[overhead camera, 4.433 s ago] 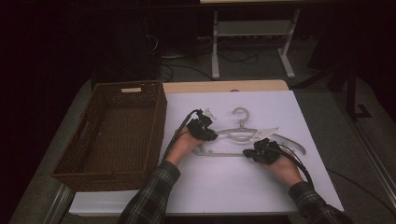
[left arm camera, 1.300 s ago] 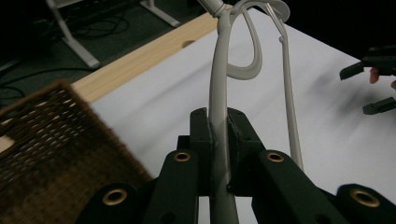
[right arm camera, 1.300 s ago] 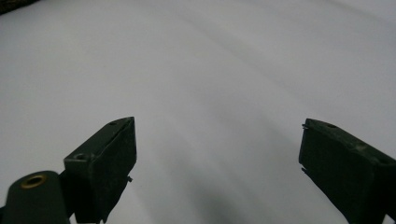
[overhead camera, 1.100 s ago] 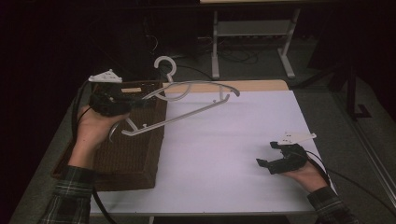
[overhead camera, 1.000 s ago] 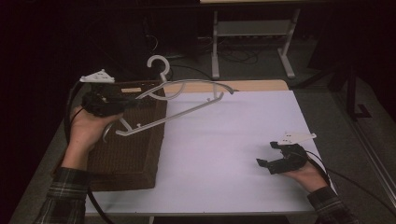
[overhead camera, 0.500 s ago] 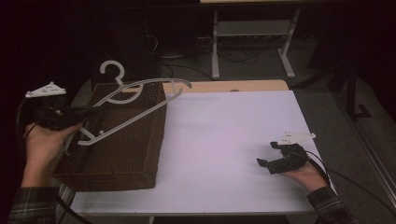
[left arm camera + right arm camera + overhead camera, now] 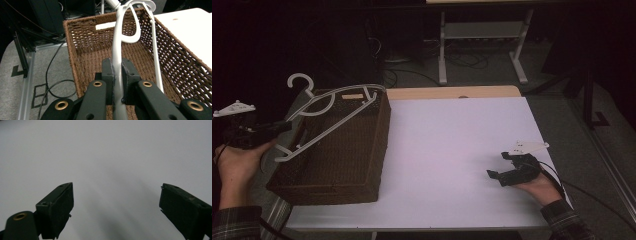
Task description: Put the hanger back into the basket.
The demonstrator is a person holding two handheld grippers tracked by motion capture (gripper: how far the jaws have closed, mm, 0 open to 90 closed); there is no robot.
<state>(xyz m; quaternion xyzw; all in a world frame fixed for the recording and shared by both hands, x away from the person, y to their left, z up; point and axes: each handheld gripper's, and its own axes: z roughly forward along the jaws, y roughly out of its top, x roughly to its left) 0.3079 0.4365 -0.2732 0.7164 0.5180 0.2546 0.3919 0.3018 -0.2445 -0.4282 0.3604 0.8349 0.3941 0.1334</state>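
The left gripper (image 7: 279, 128) is clamped on one end of the white hanger (image 7: 329, 112), which hangs tilted over the wicker basket (image 7: 362, 172), while the right gripper (image 7: 507, 167) rests on the table (image 7: 452, 145). In the left gripper view, the hanger (image 7: 120, 50) points into the basket (image 7: 175, 57); lowering it level before release should seat it well. In the right gripper view, the jaws stand wide and empty.

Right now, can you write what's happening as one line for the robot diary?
left gripper: shut on white hanger | hanger: over wicker basket | right gripper: open, on white table
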